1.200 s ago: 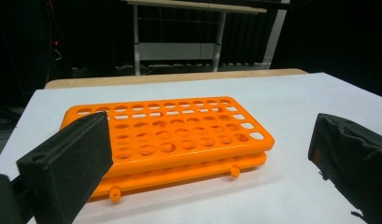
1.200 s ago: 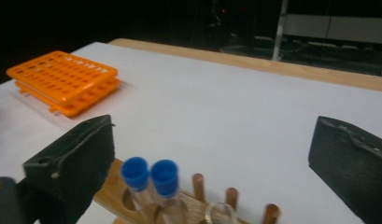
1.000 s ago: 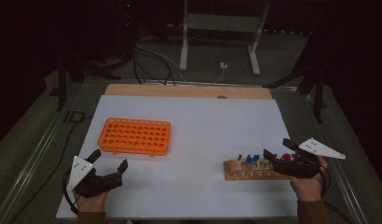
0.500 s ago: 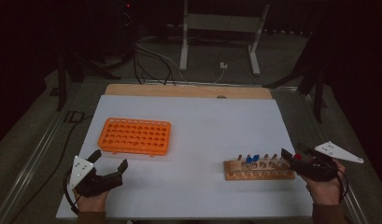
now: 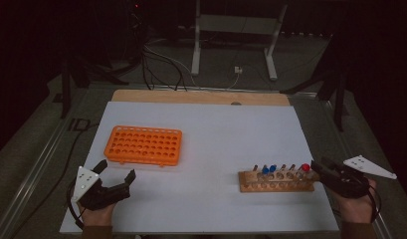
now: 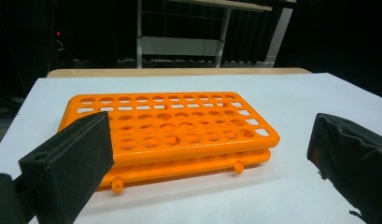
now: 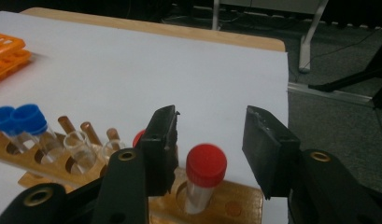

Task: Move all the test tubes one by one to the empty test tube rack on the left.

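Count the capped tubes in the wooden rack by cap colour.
Blue-capped tubes: 2
Red-capped tubes: 2, one half hidden
Total: 4

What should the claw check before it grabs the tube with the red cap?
1. Red-capped tube between the right claw pads: ok.
2. Pads pressing on the tube: not ok; the claw has just been closing, gaps on both sides.
3. Tube upright in the wooden rack: ok.
4. Neighbouring blue-capped tubes out of the way: ok.
5. Orange rack has free holes: ok.
6. Left claw open, beside the orange rack: ok.
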Demonstrator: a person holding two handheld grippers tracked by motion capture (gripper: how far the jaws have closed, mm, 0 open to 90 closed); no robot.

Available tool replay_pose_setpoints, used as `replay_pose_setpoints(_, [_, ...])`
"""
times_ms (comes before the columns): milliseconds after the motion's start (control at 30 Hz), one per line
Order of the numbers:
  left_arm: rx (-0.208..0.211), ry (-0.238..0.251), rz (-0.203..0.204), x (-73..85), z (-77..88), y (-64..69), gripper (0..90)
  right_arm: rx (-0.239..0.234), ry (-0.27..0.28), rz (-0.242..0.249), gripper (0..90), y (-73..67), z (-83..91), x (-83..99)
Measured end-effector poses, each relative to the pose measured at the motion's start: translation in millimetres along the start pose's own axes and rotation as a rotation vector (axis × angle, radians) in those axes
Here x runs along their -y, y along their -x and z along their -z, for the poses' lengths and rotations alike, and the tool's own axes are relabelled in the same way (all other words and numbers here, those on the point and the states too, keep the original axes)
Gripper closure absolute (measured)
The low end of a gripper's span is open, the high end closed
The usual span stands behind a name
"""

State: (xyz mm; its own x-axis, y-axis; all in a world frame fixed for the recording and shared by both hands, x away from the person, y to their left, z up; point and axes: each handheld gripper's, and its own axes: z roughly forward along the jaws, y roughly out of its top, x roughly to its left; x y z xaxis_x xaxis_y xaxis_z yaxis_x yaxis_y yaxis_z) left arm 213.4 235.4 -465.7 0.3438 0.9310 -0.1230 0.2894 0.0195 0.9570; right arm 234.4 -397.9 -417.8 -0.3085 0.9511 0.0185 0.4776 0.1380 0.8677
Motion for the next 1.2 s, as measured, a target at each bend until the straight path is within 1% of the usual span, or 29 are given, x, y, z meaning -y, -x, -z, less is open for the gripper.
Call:
replay_pose_setpoints(167, [0.0,-0.002,-0.001,0.2,-0.2,0.1,1.0,0.0,-0.022,-0.009,59.4,-0.4,-4.5,12.7])
replay_pose_setpoints(200, [0.0,-0.002,0.0,0.2,-0.2,0.2,1.0,0.0,-0.022,-0.009,59.4,-0.4,-4.5,12.7])
replay_pose_setpoints(233, [0.001,-0.001,-0.001,0.1,-0.1,0.2,1.0,-0.002,-0.026,-0.02,61.6,-0.4,-5.8,17.2])
replay_pose_setpoints(267, [0.002,-0.001,-0.003,0.1,0.0,0.2,1.0,-0.002,-0.026,-0.02,61.6,-0.4,-5.8,17.2])
replay_pose_setpoints(333, [0.002,-0.001,-0.002,0.2,-0.1,0.3,1.0,-0.006,-0.033,-0.025,63.3,0.4,-8.4,23.8])
replay_pose_setpoints(500, [0.001,-0.003,-0.004,0.4,-0.3,0.4,1.0,-0.014,-0.029,-0.052,64.9,1.8,-12.2,31.3])
replay_pose_setpoints(600, [0.003,-0.004,-0.005,0.4,-0.3,0.6,1.0,-0.021,-0.026,-0.046,67.7,0.2,-15.8,35.1])
replay_pose_setpoints(667, [0.002,-0.005,-0.006,0.4,-0.3,0.7,1.0,-0.024,-0.019,-0.045,71.4,-0.5,-16.3,35.1])
replay_pose_setpoints(700, [0.002,-0.005,-0.006,0.4,-0.3,0.7,1.0,-0.024,-0.019,-0.045,71.4,-0.5,-16.3,35.1])
replay_pose_setpoints(733, [0.002,-0.004,-0.005,0.4,-0.3,0.7,1.0,-0.024,-0.004,-0.045,73.9,-1.1,-14.5,33.5])
replay_pose_setpoints(900, [0.003,-0.006,-0.008,0.5,-0.2,0.8,1.0,-0.031,0.022,-0.03,74.2,-3.0,-7.0,25.0])
replay_pose_setpoints(933, [0.003,-0.007,-0.008,0.4,-0.1,1.0,1.0,-0.035,0.036,-0.019,74.2,-4.6,-1.8,18.6])
replay_pose_setpoints(1067, [0.002,-0.008,-0.009,0.5,-0.3,1.1,1.0,-0.031,0.071,0.003,74.3,-6.6,10.5,4.0])
replay_pose_setpoints(1133, [0.003,-0.008,-0.01,0.6,-0.4,1.1,1.0,-0.038,0.095,0.006,74.3,-6.5,16.4,-3.2])
replay_pose_setpoints(1200, [0.004,-0.009,-0.01,0.7,-0.6,1.3,1.0,-0.032,0.113,0.014,74.4,-5.9,20.7,-10.5])
